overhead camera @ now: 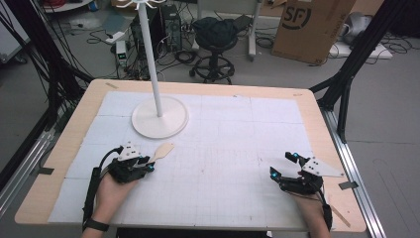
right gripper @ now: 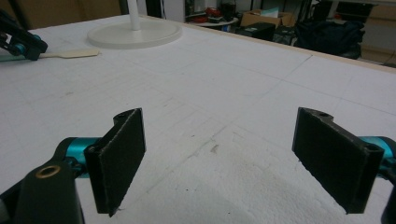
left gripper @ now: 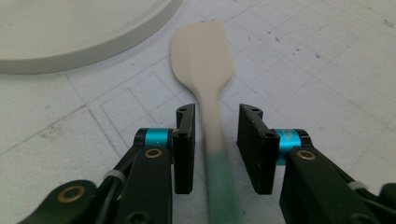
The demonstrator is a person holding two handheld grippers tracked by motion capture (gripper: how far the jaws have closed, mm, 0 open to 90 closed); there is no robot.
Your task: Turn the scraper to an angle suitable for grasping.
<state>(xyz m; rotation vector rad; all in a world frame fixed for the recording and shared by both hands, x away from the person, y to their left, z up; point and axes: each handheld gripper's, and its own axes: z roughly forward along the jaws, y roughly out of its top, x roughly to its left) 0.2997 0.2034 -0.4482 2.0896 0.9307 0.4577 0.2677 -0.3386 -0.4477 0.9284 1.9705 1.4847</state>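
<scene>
Our left gripper [left gripper: 216, 140] has its jaws apart astride the spatula [left gripper: 204, 70] handle, seemingly lined up to clamp it, blade toward one o'clock near the stand base [overhead camera: 159, 118], while our right gripper [right gripper: 233, 158] idles wide apart.

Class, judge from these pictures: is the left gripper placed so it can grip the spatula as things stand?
Probably yes. The left gripper has its jaws open on either side of the spatula handle, with nothing between them and it; closing should catch it.
</scene>
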